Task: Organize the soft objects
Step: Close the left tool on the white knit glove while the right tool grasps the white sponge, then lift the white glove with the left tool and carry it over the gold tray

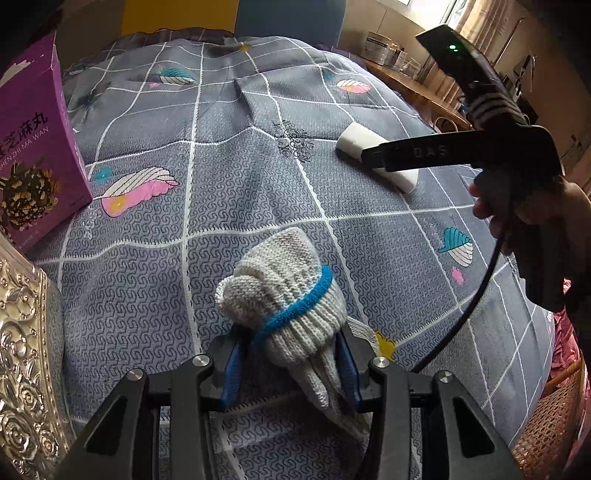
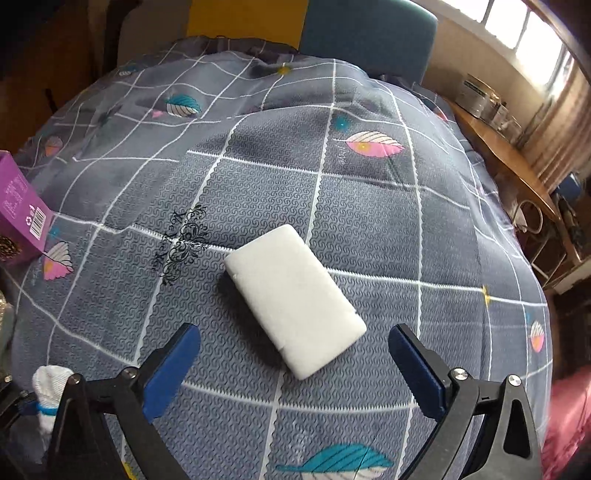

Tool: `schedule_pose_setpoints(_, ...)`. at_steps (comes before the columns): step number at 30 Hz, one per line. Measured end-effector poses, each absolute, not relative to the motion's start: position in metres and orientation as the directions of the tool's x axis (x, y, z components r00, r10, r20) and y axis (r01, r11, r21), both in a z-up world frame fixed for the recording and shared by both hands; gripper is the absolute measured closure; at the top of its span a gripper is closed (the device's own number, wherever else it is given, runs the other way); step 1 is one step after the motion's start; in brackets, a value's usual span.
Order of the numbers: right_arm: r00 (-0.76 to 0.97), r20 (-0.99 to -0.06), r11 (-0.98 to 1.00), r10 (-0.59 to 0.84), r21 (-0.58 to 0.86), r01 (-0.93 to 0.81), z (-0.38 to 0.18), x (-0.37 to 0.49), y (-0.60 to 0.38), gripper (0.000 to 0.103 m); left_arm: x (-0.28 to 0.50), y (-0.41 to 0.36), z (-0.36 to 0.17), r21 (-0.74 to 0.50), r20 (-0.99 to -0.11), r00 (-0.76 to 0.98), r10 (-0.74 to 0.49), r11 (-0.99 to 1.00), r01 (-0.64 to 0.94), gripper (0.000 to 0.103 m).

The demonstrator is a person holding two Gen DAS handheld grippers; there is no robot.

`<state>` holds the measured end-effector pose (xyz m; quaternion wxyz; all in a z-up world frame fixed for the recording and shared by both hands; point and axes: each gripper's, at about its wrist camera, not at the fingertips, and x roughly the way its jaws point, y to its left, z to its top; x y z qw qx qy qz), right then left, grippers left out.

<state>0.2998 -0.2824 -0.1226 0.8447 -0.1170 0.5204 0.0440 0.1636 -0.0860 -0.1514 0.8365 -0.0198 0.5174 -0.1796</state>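
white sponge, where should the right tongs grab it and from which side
Probably across its narrow width, near the middle, coming straight down from above. The sponge lies flat on the quilt, a long block set diagonally, with both long edges bare. The right tongs stand open wider than that width, though they would likely need to roll so the pads meet the long edges squarely.

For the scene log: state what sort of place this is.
Probably a bedroom in a home: a patterned quilt covers what looks like a bed, a wooden side table holds clear containers, and a curtained window sits behind.
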Motion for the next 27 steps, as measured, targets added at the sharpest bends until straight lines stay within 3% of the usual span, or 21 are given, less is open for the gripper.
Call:
schedule_pose_setpoints(7,0.404,-0.912,0.963,-0.067,-0.165,-0.215,-0.142,0.327,-0.281,0.003,0.161,-0.084,-0.149,-0.238,-0.854,0.401,-0.333,0.934,0.268,0.06)
schedule_pose_setpoints(9,0.391,-0.92,0.966,-0.03,-0.128,-0.226,-0.143,0.325,-0.284,0.02,0.161,-0.084,-0.149,-0.241,-0.853,0.402,-0.334,0.934,0.264,0.06)
schedule_pose_setpoints(10,0.396,-0.918,0.97,-0.02,-0.114,-0.216,-0.14,0.322,-0.287,0.036,0.16,-0.084,-0.148,-0.241,-0.852,0.403,-0.333,0.935,0.262,0.06)
schedule_pose_setpoints(12,0.403,-0.915,0.976,-0.022,-0.107,-0.19,-0.135,0.313,-0.291,0.042,0.16,-0.085,-0.148,-0.238,-0.852,0.405,-0.331,0.935,0.262,0.06)
schedule_pose_setpoints(21,0.462,-0.887,0.996,-0.004,-0.044,-0.077,-0.089,0.236,-0.297,0.041,0.155,-0.091,-0.148,-0.209,-0.851,0.426,-0.307,0.942,0.261,0.06)
schedule_pose_setpoints(24,0.39,-0.919,0.998,0.051,0.031,-0.058,-0.098,0.211,-0.285,0.041,0.155,-0.096,-0.148,-0.187,-0.852,0.432,-0.294,0.944,0.274,0.06)
schedule_pose_setpoints(27,0.329,-0.944,0.999,0.013,0.001,-0.035,-0.123,0.19,-0.271,0.04,0.154,-0.101,-0.147,-0.159,-0.854,0.439,-0.281,0.942,0.294,0.061)
